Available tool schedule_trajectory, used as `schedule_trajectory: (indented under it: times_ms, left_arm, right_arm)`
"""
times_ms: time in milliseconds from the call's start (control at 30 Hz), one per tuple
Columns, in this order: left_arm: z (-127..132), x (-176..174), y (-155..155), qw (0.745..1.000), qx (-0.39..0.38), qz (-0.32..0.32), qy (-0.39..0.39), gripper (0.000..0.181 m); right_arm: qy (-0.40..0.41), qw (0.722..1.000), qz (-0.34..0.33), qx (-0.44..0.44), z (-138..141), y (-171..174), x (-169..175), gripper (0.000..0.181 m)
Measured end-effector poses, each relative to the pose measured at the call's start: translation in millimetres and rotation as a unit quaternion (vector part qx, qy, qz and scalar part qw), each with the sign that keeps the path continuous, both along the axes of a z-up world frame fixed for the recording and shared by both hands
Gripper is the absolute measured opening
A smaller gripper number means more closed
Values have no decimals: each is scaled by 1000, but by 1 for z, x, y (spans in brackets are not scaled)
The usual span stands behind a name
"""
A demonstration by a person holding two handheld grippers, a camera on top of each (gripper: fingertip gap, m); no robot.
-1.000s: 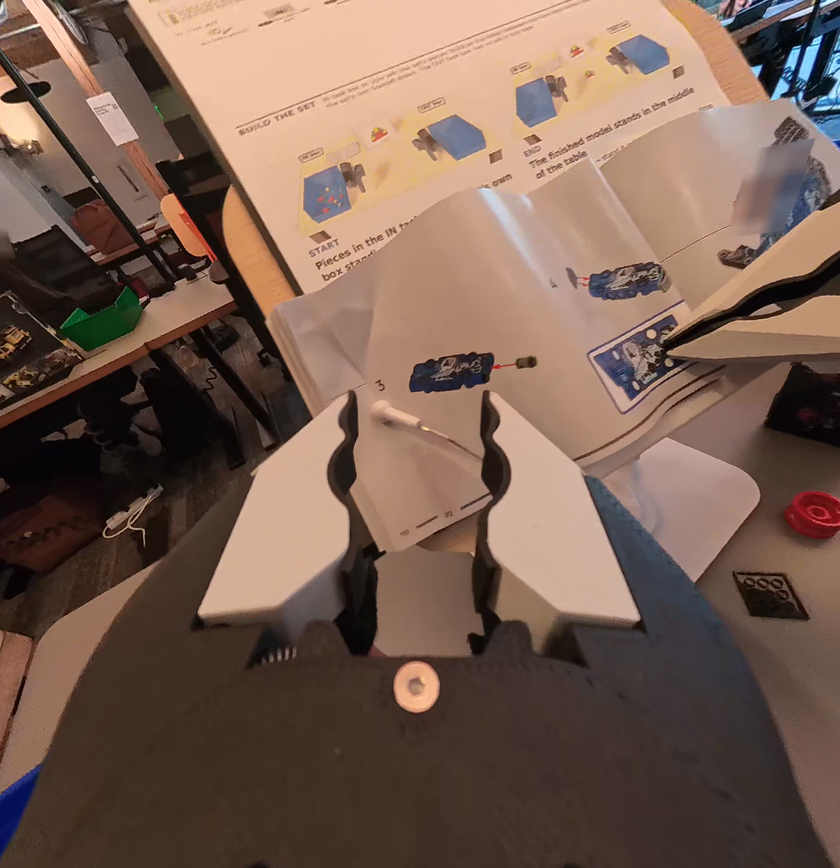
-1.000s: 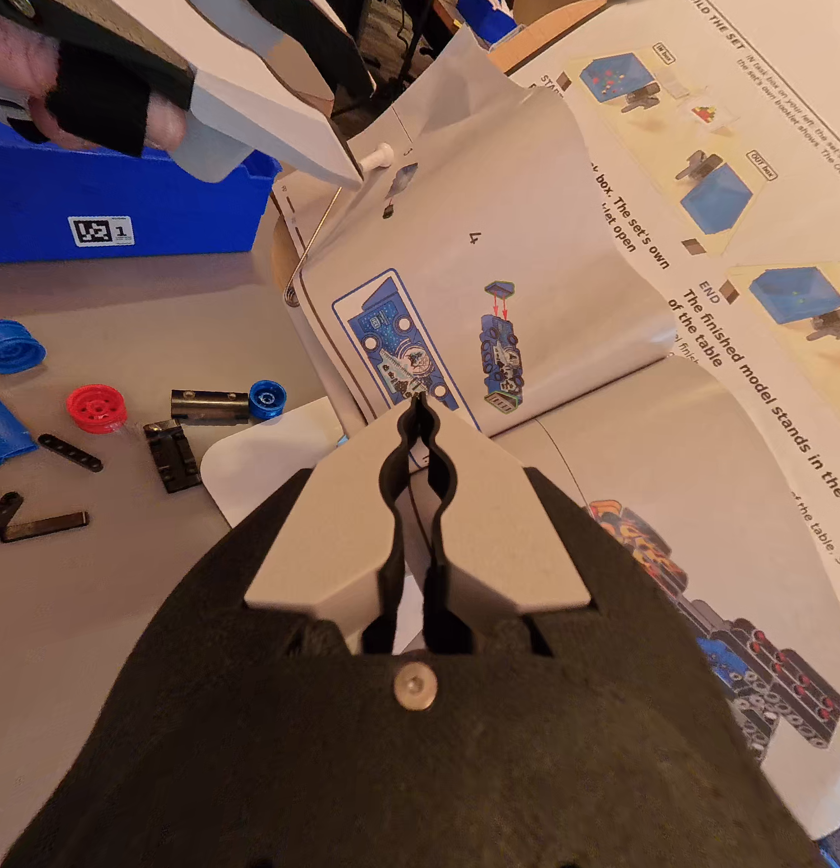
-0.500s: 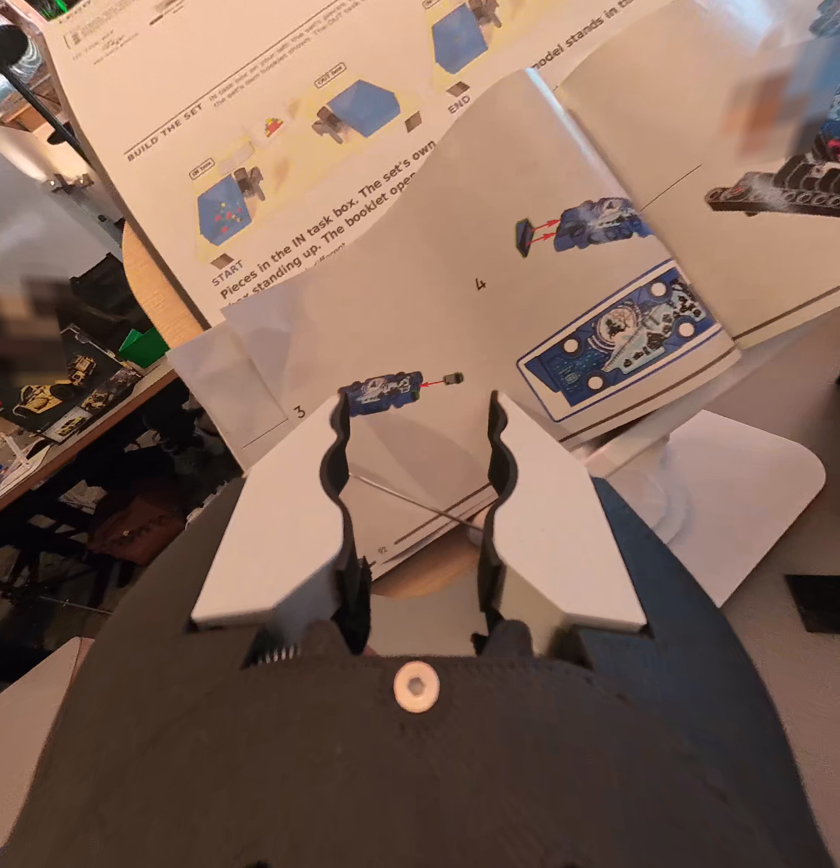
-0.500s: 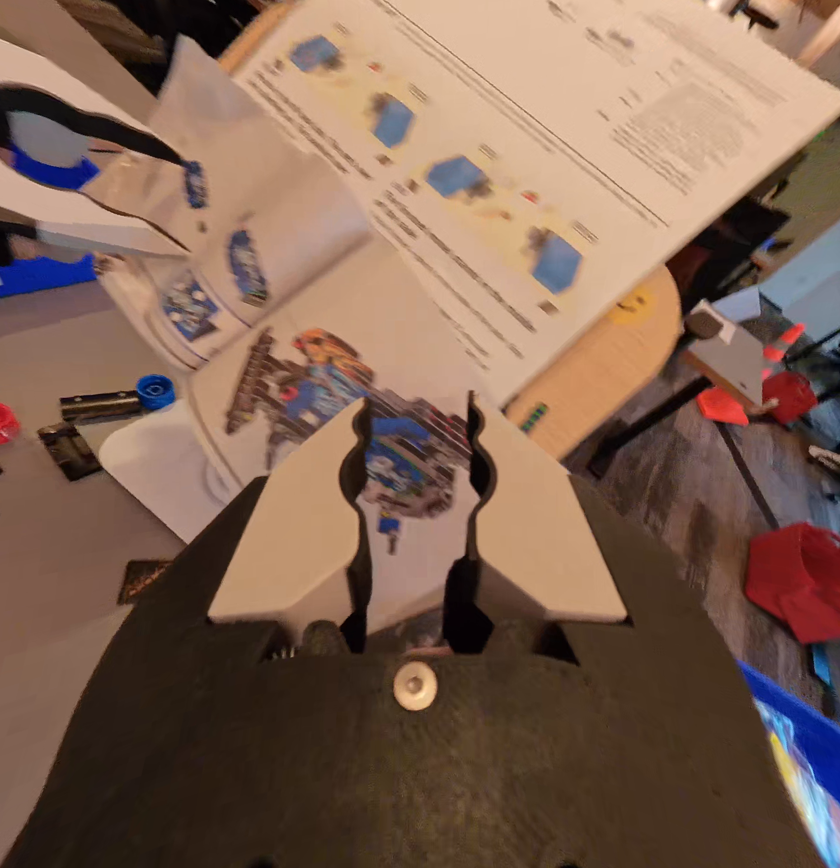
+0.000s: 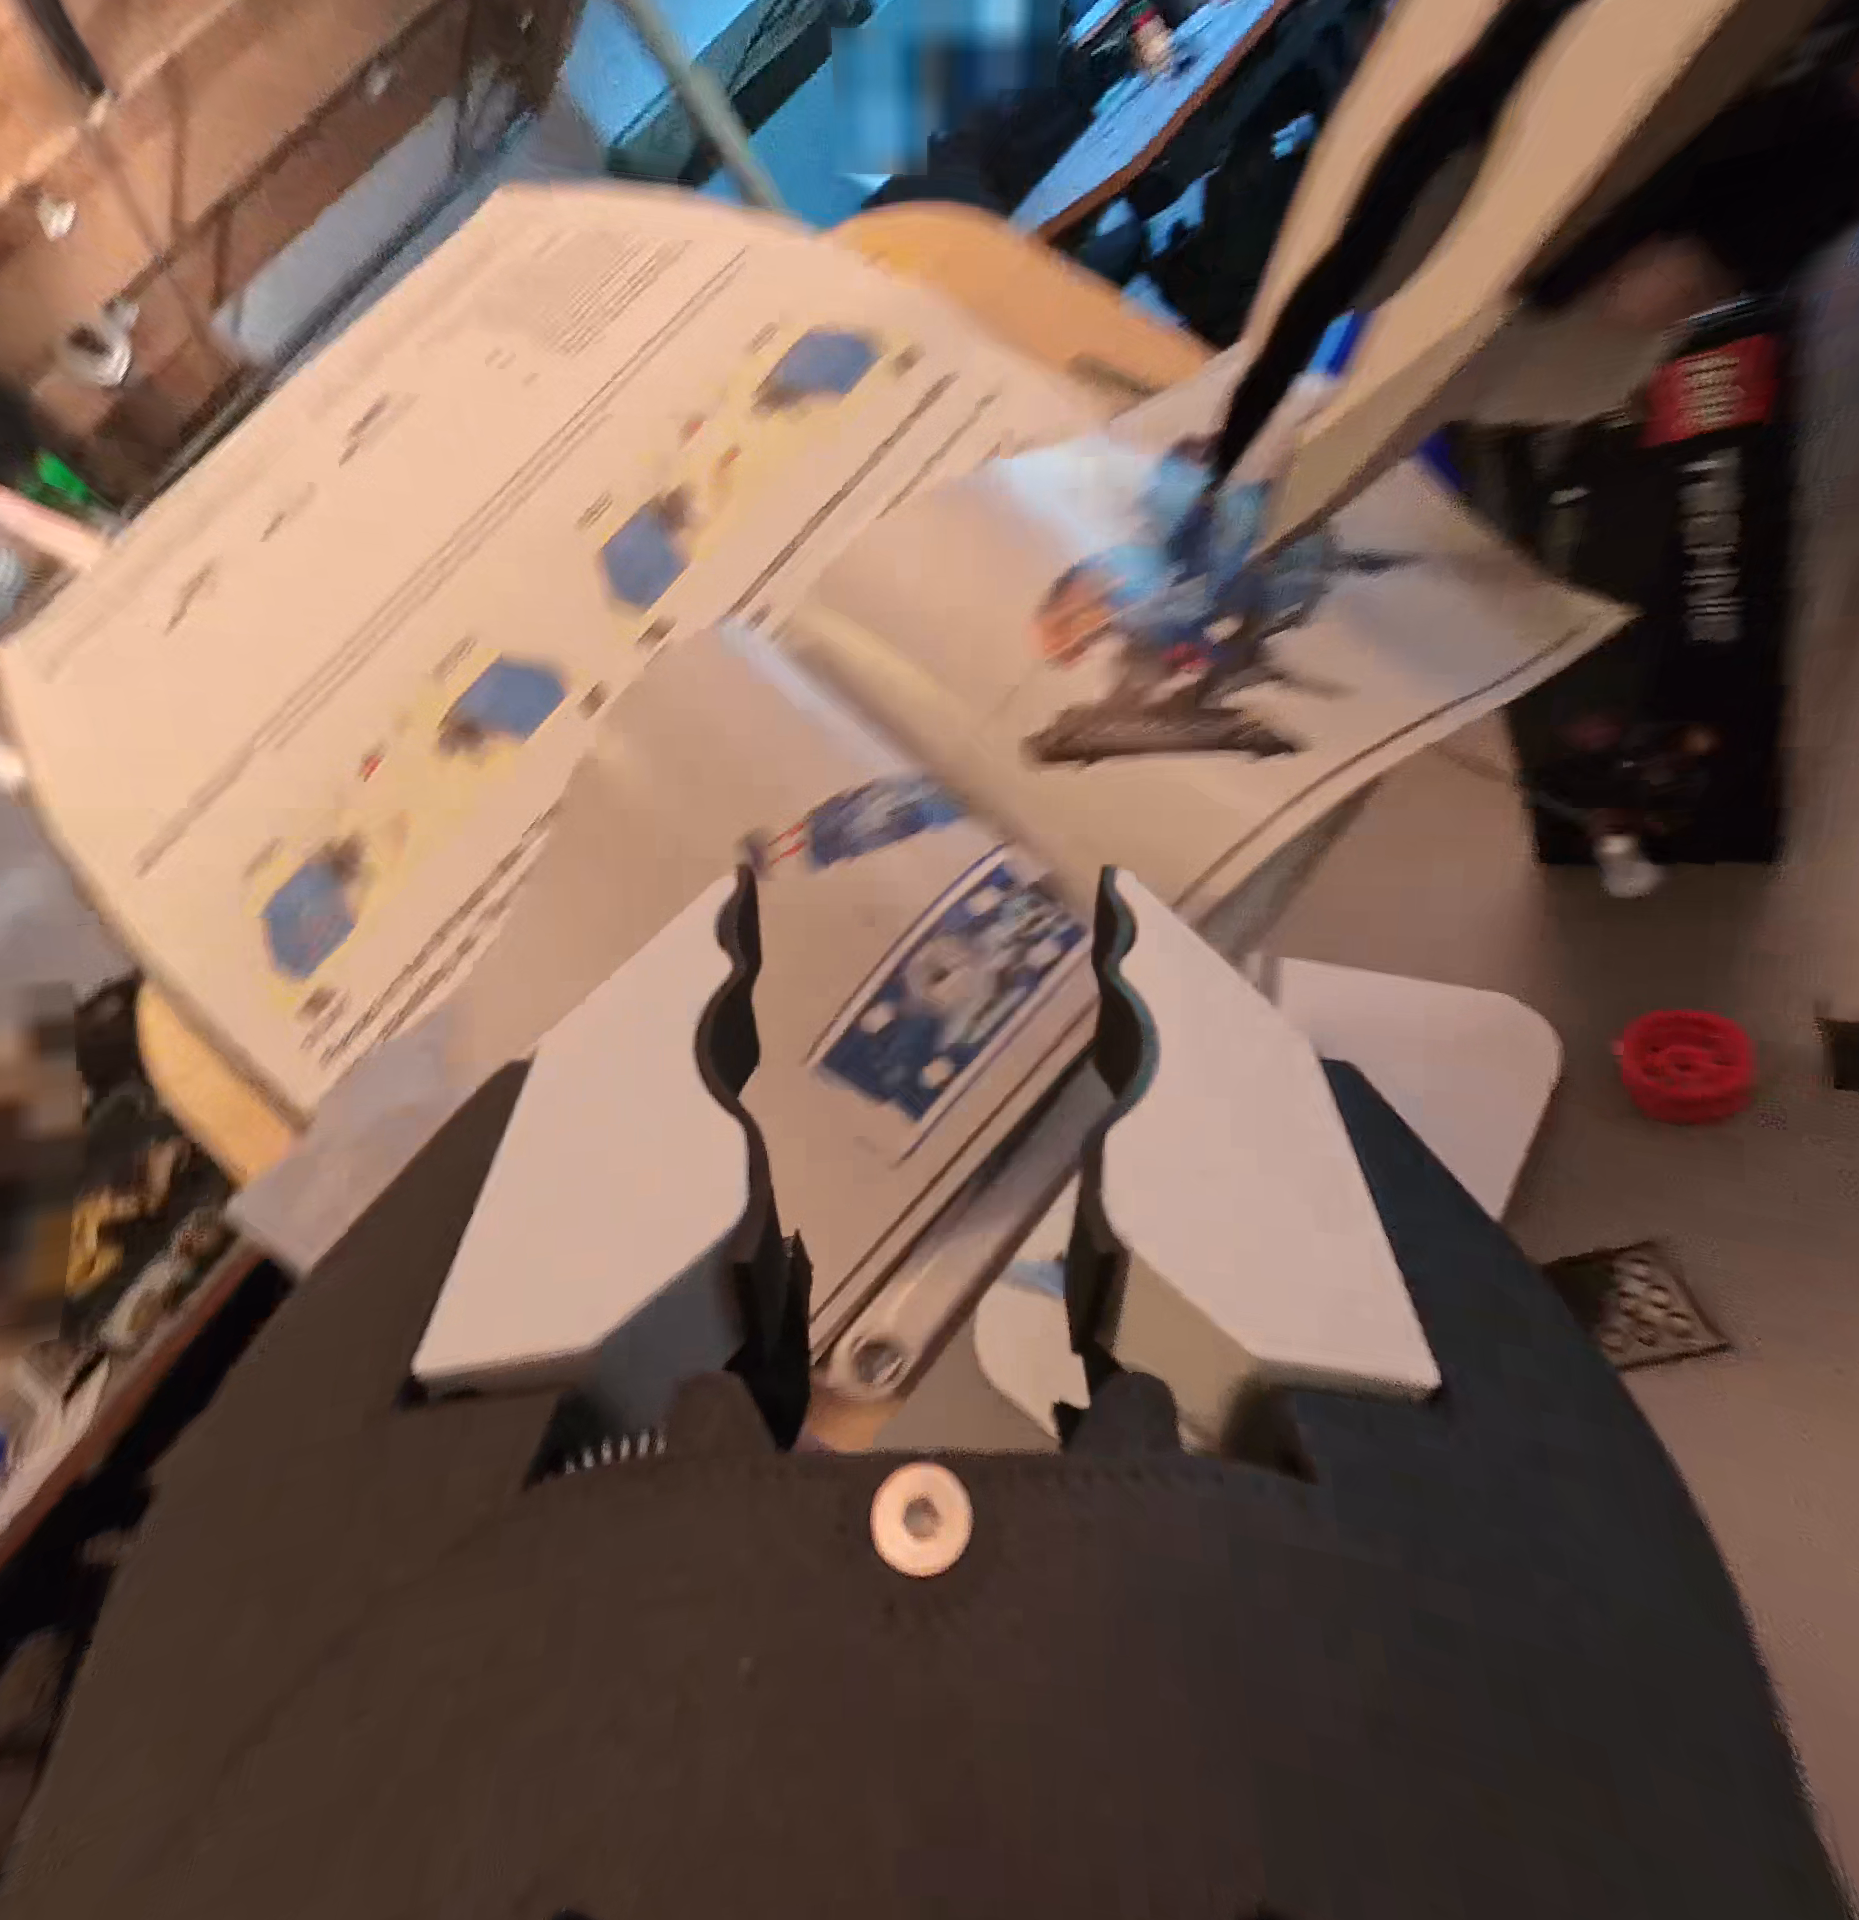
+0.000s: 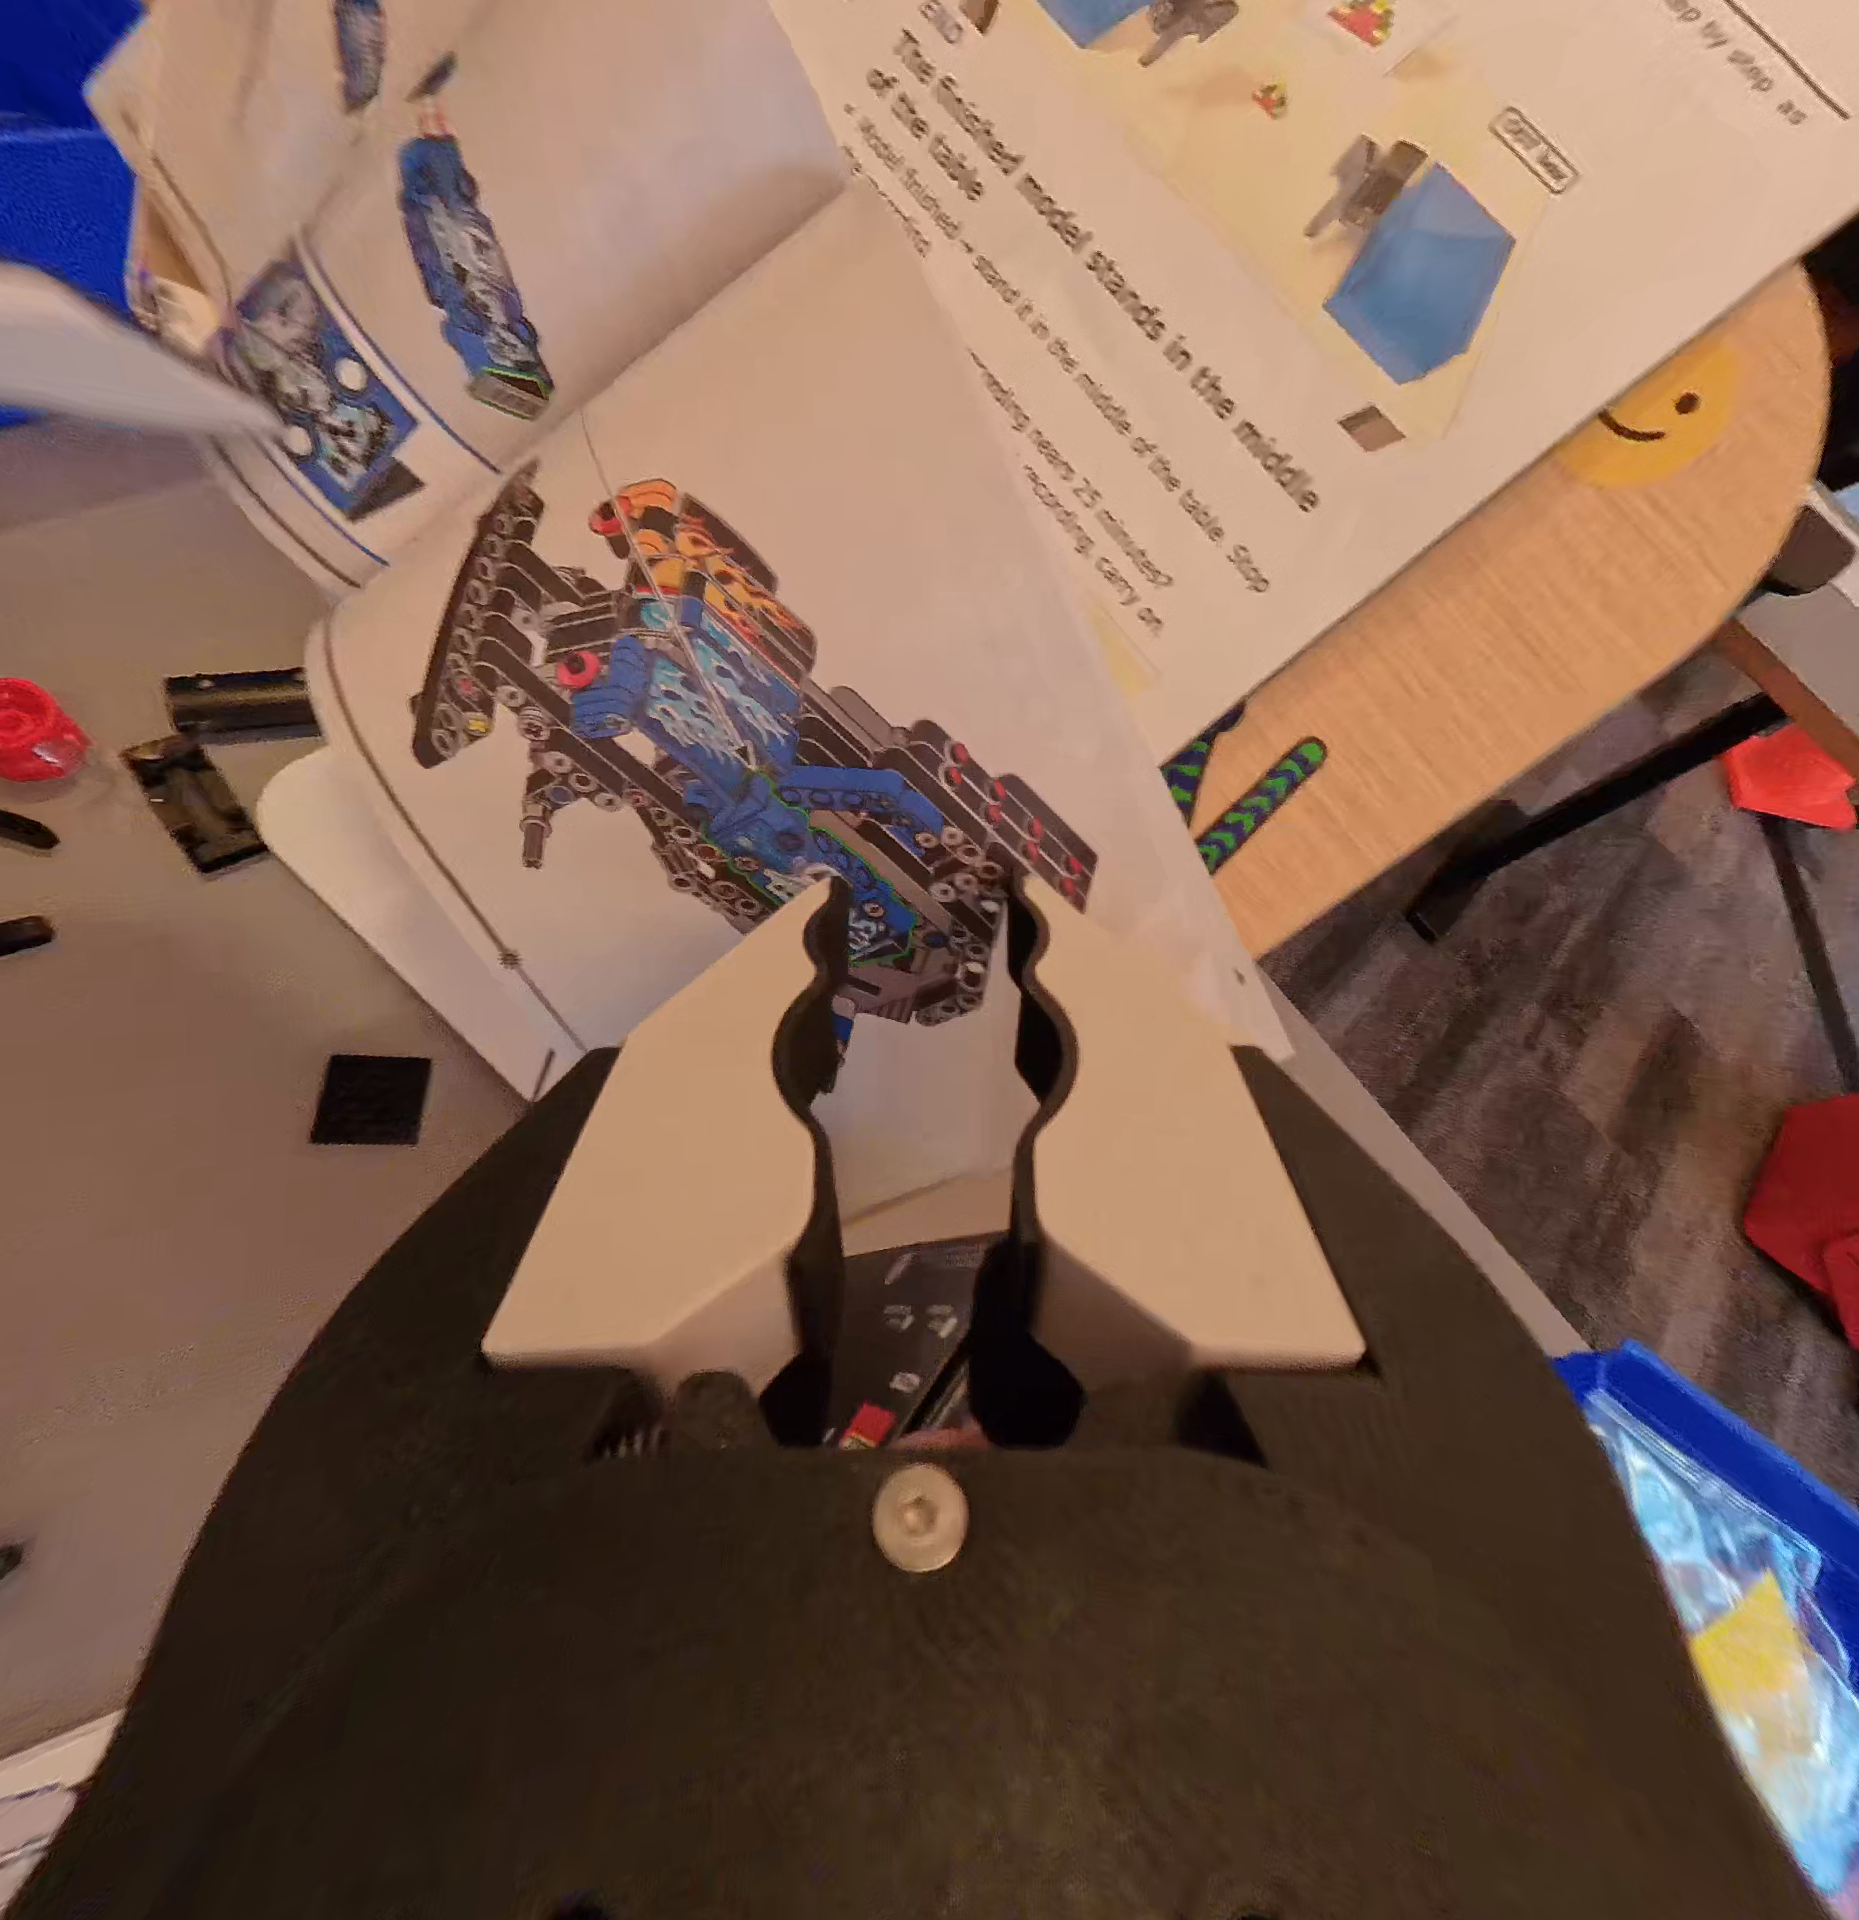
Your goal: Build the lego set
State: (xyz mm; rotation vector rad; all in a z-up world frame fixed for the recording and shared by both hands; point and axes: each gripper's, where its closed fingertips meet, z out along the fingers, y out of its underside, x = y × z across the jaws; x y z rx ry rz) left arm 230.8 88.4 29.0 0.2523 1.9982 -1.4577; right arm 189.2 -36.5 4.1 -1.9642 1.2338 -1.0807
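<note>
The instruction booklet [image 6: 800,436] stands open on a white stand [image 5: 1424,1081]. Its right page shows the finished blue and black model [image 6: 717,717]. My right gripper [image 6: 917,899] is open, with its tips over the lower part of that page. In the blurred left wrist view it [image 5: 1320,416] reaches the page from the upper right. My left gripper [image 5: 925,883] is open and empty in front of the booklet's left page [image 5: 946,997]. One of its fingers [image 6: 94,364] shows at the left of the right wrist view. Loose parts lie on the grey table: a red wheel [image 6: 16,717], black pieces [image 6: 192,790] and a black square plate [image 6: 372,1099].
A large printed sheet [image 6: 1216,208] leans behind the booklet. A black box [image 5: 1673,623] stands right of the stand. A blue bin [image 6: 1735,1507] with bagged parts is at the lower right, and another blue bin [image 6: 31,208] at the upper left. A wooden round table [image 6: 1527,623] and floor lie beyond. It is some 20 cm from my left tips to the black square plate [image 6: 372,1099]. My right tips are about 35 cm from the red wheel [image 6: 16,717], my left tips only 25 cm.
My right gripper, shut at the booklet's page a second ago, has opened and moved over to the right page. My left gripper stayed open and swung right along the booklet.
</note>
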Motion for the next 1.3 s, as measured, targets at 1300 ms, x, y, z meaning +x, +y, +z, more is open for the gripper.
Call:
schedule_trajectory:
  times_ms: [1300]
  left_arm:
    - [-23, -75, -30, 987, 42, -149, -30, 0]
  right_arm:
    - [-16, 998, 50, 45, 33, 5, -61, 32]
